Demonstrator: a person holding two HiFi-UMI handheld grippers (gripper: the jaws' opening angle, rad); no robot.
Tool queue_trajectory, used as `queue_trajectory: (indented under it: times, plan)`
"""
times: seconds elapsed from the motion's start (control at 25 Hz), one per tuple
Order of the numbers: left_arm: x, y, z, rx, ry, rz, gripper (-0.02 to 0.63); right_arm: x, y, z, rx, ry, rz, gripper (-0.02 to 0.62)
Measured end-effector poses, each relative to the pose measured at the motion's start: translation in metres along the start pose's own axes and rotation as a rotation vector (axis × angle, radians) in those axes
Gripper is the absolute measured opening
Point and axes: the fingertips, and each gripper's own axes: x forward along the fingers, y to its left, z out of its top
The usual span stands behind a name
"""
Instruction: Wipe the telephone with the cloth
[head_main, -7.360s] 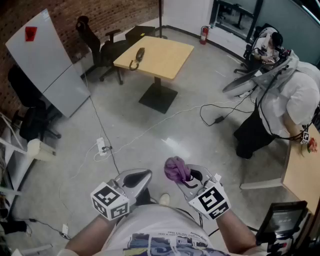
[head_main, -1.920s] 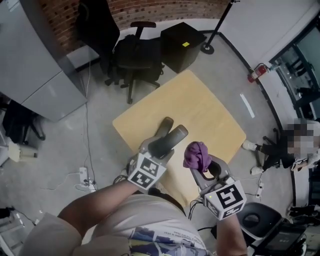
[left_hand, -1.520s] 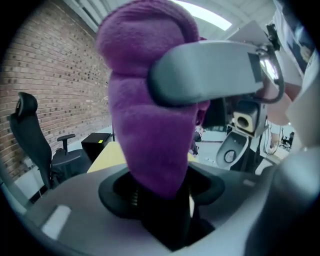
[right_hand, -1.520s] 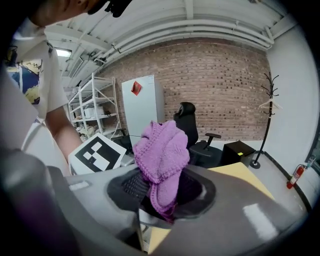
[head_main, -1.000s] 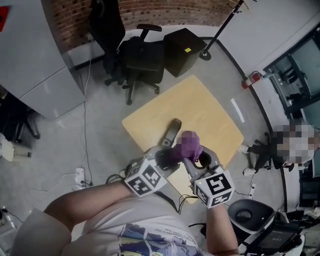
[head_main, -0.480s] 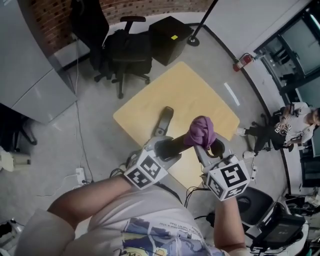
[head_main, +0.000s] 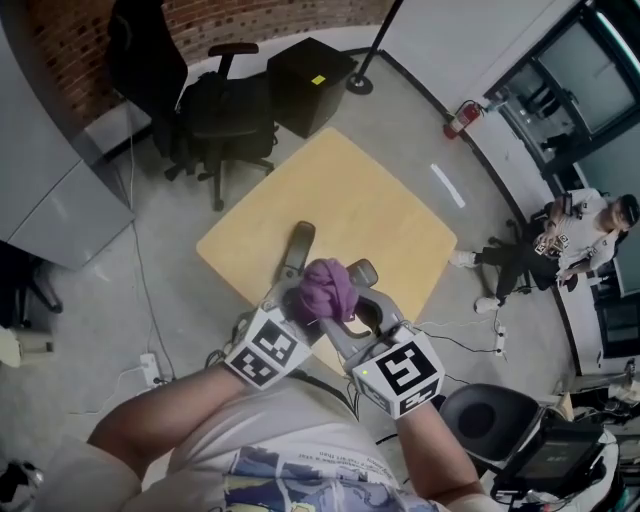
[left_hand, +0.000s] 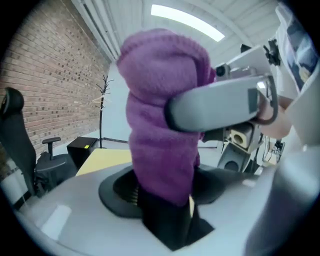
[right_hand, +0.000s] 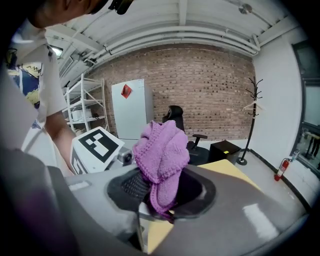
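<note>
A dark grey telephone handset (head_main: 298, 248) runs lengthwise over the yellow table (head_main: 380, 210). Its near end sits between the jaws of my left gripper (head_main: 292, 298), which are shut on it. In the left gripper view it shows as a black bar (left_hand: 165, 220) in the gap. My right gripper (head_main: 335, 295) is shut on a bunched purple cloth (head_main: 326, 288). It holds the cloth right over the left jaws, down on the handset's near end. The cloth (left_hand: 160, 115) fills the left gripper view, with one right finger (left_hand: 220, 102) crossing it. The cloth (right_hand: 162, 155) sits pinched between the right pads.
A black office chair (head_main: 225, 115) and a black box (head_main: 310, 80) stand beyond the table. A grey cabinet (head_main: 50, 190) is at the left. A person (head_main: 580, 235) sits far right, and a dark round seat (head_main: 480, 415) is near my right elbow.
My right gripper has swung left with the cloth, from beside the left gripper to on top of its jaws and the handset's near end. The left gripper has hardly moved.
</note>
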Motion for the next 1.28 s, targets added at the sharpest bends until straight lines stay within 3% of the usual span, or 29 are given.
queue_trajectory:
  times: [0.44, 0.76, 0.84, 1.08, 1.28]
  plan:
    - [0.003, 0.006, -0.009, -0.067, -0.006, 0.050, 0.255, -0.037, -0.097, -0.025, 0.034, -0.014, -0.172, 0.123]
    - [0.003, 0.012, -0.004, -0.185, -0.037, 0.069, 0.255, -0.056, -0.142, -0.024, 0.064, -0.051, -0.241, 0.123]
    - [0.001, 0.014, -0.002, -0.255, -0.061, 0.066, 0.255, -0.058, -0.148, -0.027, 0.071, -0.047, -0.248, 0.123]
    - [-0.008, 0.031, 0.013, -0.621, -0.179, 0.003, 0.255, -0.036, -0.140, -0.042, 0.081, 0.003, -0.176, 0.123]
    - [-0.015, 0.031, 0.025, -0.782, -0.257, -0.055, 0.255, -0.010, -0.109, -0.048, 0.054, 0.027, -0.074, 0.123]
